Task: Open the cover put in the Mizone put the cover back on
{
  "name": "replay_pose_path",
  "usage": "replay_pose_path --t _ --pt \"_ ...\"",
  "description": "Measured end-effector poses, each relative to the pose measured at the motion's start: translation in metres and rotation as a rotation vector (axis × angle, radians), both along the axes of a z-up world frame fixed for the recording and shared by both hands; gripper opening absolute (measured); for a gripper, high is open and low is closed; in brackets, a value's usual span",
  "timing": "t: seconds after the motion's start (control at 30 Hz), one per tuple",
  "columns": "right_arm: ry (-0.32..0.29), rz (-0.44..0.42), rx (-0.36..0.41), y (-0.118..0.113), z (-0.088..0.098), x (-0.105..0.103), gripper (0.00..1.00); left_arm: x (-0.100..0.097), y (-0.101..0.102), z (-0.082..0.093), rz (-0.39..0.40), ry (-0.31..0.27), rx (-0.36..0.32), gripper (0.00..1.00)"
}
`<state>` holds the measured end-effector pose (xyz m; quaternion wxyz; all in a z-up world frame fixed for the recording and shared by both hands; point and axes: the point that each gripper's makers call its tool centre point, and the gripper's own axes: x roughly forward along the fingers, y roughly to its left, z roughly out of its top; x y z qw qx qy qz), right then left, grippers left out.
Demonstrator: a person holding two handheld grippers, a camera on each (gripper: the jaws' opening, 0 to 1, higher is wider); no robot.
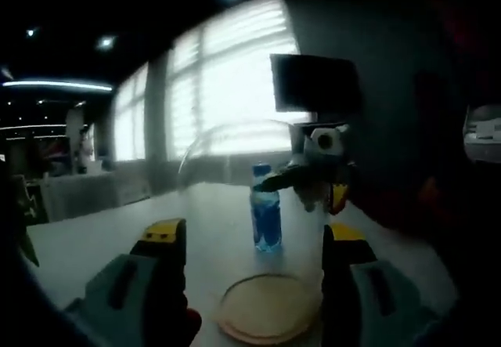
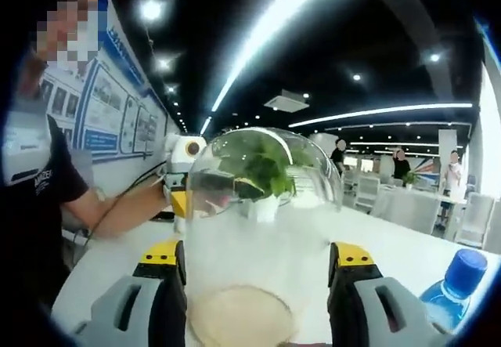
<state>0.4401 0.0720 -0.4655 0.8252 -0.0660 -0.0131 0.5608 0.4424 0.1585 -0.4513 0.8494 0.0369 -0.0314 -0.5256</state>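
A: Left gripper view: left claw (image 1: 254, 272) spread wide, yellow-tipped jaws standing either side of a clear glass dome cover (image 1: 250, 206), not plainly touching it. Cannot tell whether pressing on the glass.

B: Under the dome?

A: Round wooden base (image 1: 270, 308) lying on the white worktop (image 1: 94, 241), near the bottom of the view. Dome rising above it, faint against the bright window (image 1: 227, 81).

B: And the Mizone?

A: Blue Mizone bottle (image 1: 266, 210) upright on the worktop beyond the base, outside the dome as far as can be told, blue cap on. Just to its right, right claw (image 1: 301, 182) coming in, held in a gloved hand; jaw spacing there too dim to judge.

B: Right gripper view?

A: Right claw (image 2: 258, 284) also parted, jaws flanking the dome cover (image 2: 258, 198) with the wooden base (image 2: 239, 316) between them. Mizone bottle (image 2: 450, 292) low at the right edge, beside the right jaw, apart from the dome. Green plant (image 2: 262, 171) seen through the glass, behind it. Left claw (image 2: 182, 176) beyond the dome's left side, a person's arm (image 2: 117, 210) behind it.
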Motion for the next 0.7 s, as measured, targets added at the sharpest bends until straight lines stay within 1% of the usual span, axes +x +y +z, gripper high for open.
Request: replay_pose_path --t 0.13,0.23,0.4,0.5,0.6,0.67,0.7 --pt "0.016 0.005 -0.007 0.000 -0.004 0.002 0.65 0.000 -0.001 0.000 -0.003 0.002 0.017 0.56" --pt "0.028 0.015 0.001 0.003 -0.005 0.004 0.67 0.001 -0.001 -0.002 -0.011 0.014 0.011 0.57" --pt "0.046 0.034 -0.002 0.008 -0.011 0.006 0.70 0.004 -0.002 -0.006 -0.034 0.061 -0.028 0.58" --pt "0.059 0.040 0.007 0.008 -0.012 0.006 0.71 0.006 -0.006 -0.008 -0.048 0.075 -0.043 0.61" --pt "0.070 0.049 0.031 0.009 -0.011 0.007 0.72 0.007 -0.008 -0.009 -0.060 0.095 -0.055 0.63" --pt "0.083 0.056 0.051 0.011 -0.011 0.008 0.73 0.007 -0.008 -0.009 -0.063 0.095 -0.059 0.64" --pt "0.091 0.060 0.062 0.011 -0.010 0.008 0.73 0.007 -0.008 -0.009 -0.071 0.103 -0.074 0.65"
